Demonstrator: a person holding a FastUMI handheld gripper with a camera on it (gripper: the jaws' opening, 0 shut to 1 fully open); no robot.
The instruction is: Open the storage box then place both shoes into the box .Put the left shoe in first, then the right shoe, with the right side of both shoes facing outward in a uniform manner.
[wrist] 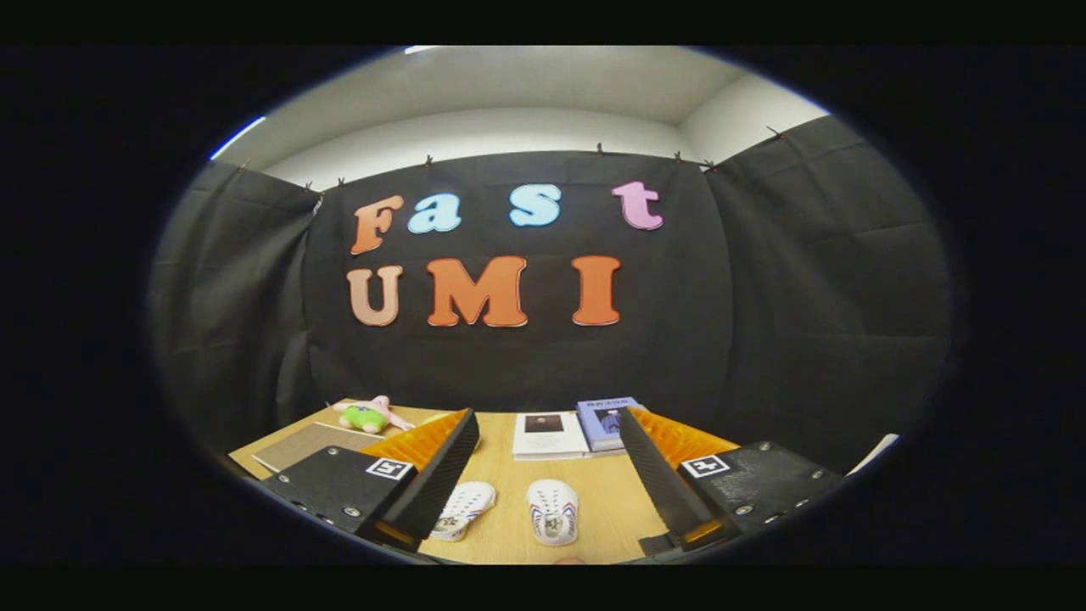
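Looking over the light wooden table (pixel 509 526), the gripper (pixel 547 437) is spread wide, holding nothing. Two small white shoes (pixel 551 509) sit between its fingers; the left one (pixel 462 507) is partly hidden. Books (pixel 550 434) and a plush toy (pixel 369 416) lie beyond.

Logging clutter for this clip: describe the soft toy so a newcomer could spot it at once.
On the wooden table, look beyond the open claw toward the black cloth wall. The soft toy lies at the far edge, across from the books: the one pink and green thing.
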